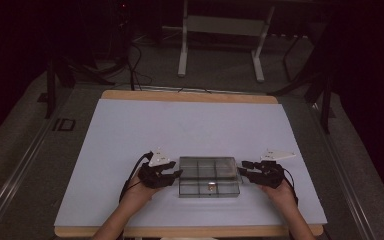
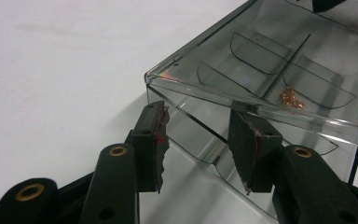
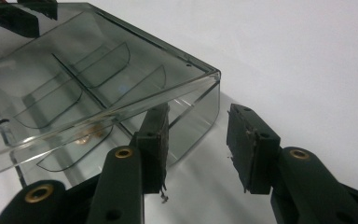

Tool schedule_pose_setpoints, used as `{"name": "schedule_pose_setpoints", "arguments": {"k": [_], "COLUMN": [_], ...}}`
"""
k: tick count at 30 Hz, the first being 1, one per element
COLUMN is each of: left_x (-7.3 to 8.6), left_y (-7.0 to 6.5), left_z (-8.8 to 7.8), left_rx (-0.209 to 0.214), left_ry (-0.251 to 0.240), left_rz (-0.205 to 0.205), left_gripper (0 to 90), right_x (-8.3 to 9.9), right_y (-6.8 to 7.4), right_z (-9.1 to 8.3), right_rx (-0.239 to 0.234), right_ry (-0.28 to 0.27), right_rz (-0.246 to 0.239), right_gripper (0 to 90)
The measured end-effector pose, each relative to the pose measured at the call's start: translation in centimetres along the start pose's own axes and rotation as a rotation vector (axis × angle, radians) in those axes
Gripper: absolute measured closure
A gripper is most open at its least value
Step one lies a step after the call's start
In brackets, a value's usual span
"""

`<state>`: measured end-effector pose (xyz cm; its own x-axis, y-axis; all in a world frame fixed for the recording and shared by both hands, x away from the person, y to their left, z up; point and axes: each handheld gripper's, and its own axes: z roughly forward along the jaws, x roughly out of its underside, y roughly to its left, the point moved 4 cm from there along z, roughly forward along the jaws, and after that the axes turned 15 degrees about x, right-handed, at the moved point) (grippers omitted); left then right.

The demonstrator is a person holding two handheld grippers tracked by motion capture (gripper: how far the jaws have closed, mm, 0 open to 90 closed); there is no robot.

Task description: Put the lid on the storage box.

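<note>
A smoky clear compartment box [image 1: 209, 176] lies on the white board [image 1: 130, 145] near the front edge. A small copper-coloured piece [image 2: 291, 99] rests in one of its compartments. In both gripper views the lid [image 3: 98, 60] seems to stand slightly off the base along its edge. My left gripper [image 1: 177, 173] is at the box's left end, and its jaws stand open around the end wall near a corner [image 2: 198, 140] without pressing on it. At the right end my right gripper [image 1: 241, 167] is open too, with the box's corner [image 3: 209, 93] between its jaws.
The board lies on a wooden tabletop [image 1: 190, 231] whose edge shows at front and back. A white metal frame [image 1: 220, 30] stands on the floor beyond the table. Dark cables [image 1: 135, 65] trail at the back left.
</note>
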<state>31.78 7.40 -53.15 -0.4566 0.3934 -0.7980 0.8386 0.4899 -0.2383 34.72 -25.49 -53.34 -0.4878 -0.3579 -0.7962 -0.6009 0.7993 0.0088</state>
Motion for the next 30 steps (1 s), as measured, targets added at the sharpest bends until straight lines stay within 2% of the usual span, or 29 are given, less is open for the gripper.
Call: {"name": "schedule_pose_setpoints", "arguments": {"k": [3, 8, 11, 13, 15, 18, 20, 22, 23, 24, 25, 27, 30], "left_x": [0.1, 0.9, 1.4, 1.6, 1.6, 1.8, 1.9, 1.9, 2.0, 2.0, 2.0, 2.1, 2.2], "left_y": [-0.1, 0.1, 0.7, 1.0, 1.3, 1.8, 2.0, 2.2, 2.3, 2.4, 2.6, 2.8, 2.8], "left_z": [-0.2, 0.0, 0.1, 0.0, -0.1, -0.3, -0.4, -0.6, -0.7, -0.7, -0.9, -1.0, -1.1], "left_rx": [-0.017, -0.028, -0.044, -0.036, -0.05, -0.051, -0.056, -0.059, -0.059, -0.078, -0.077, -0.048, -0.049], "left_ry": [0.002, 0.027, 0.044, 0.027, 0.019, -0.009, -0.033, -0.047, -0.052, -0.061, -0.083, -0.102, -0.111], "left_rz": [0.012, -0.002, -0.013, -0.038, -0.04, -0.063, -0.077, -0.084, -0.079, -0.083, -0.094, -0.109, -0.105], "left_gripper": [57.4, 57.6, 57.5, 57.5, 57.4, 52.6, 42.6, 33.8, 28.4, 24.5, 24.2, 16.4, 12.7], "right_x": [0.0, 0.2, 0.5, 0.7, 0.8, 0.8, 0.8, 0.6, 0.5, 0.4, 0.3, 0.2, 0.3], "right_y": [-0.1, -0.3, -0.3, -0.4, -0.4, -0.7, -0.9, -1.1, -1.1, -1.2, -1.2, -1.1, -0.9], "right_z": [-0.1, -0.2, 0.1, 0.4, 0.5, 0.4, 0.3, 0.1, 0.0, -0.1, -0.1, -0.1, 0.0], "right_rx": [0.001, 0.006, 0.011, 0.026, 0.041, 0.061, 0.07, 0.076, 0.073, 0.068, 0.064, 0.034, 0.017], "right_ry": [-0.002, -0.001, 0.01, 0.018, 0.021, 0.009, 0.001, -0.03, -0.045, -0.054, -0.067, -0.071, -0.078], "right_rz": [0.003, 0.011, 0.005, -0.009, -0.015, -0.018, -0.016, -0.01, 0.0, 0.01, 0.016, 0.018, 0.019], "right_gripper": [58.8, 58.7, 58.2, 58.2, 57.7, 52.6, 46.1, 36.8, 33.2, 27.6, 24.0, 14.9, 14.7]}}
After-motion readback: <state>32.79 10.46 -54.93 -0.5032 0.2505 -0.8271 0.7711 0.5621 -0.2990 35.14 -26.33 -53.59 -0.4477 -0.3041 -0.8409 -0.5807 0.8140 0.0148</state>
